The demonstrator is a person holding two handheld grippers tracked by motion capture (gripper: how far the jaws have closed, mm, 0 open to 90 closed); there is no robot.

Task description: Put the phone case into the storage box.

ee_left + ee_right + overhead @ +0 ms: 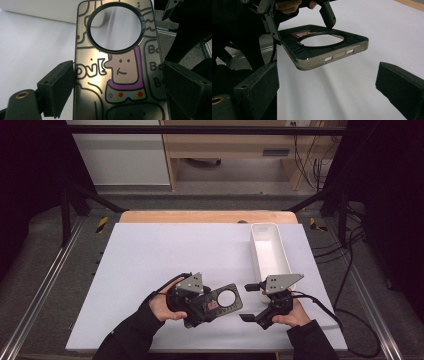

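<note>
Handover is under way: left gripper (212, 304) clamps the phone case (223, 301) while right gripper (252, 301), jaws open at three o'clock, must close on its free end.

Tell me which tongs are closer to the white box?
Right. The right tongs are open just beside the near end of the white box; the left tongs sit farther left, gripping the phone case.
</note>
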